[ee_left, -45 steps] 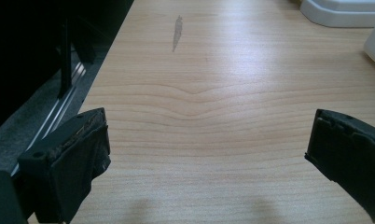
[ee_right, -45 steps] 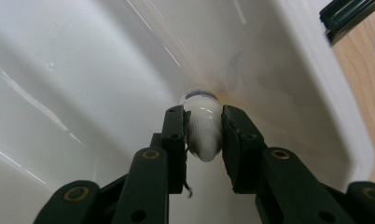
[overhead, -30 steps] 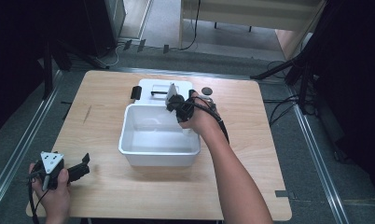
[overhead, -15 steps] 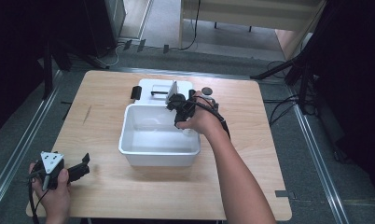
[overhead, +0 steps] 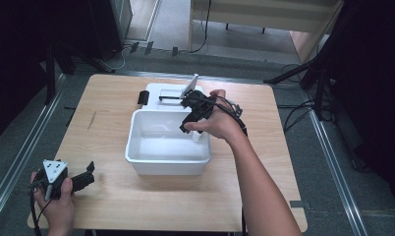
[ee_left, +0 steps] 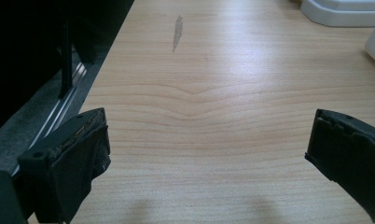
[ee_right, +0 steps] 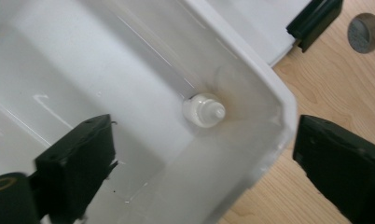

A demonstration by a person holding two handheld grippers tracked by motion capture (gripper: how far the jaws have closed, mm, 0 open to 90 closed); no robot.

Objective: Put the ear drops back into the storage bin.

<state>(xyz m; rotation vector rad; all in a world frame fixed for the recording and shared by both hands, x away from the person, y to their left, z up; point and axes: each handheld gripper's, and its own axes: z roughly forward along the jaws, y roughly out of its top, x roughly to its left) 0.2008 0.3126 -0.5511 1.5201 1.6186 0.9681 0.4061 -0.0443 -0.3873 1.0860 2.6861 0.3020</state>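
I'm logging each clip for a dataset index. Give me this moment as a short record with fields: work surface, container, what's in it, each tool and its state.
surface: wooden table
container: white bin, mid-table
contents: small white bottle, upright in a bin corner, free of the jaws
right tool: over the bin's far right corner, jaws have just been opening, nothing between the pads
left tool: near left table corner, open, empty
behind bin: white lid with black clips
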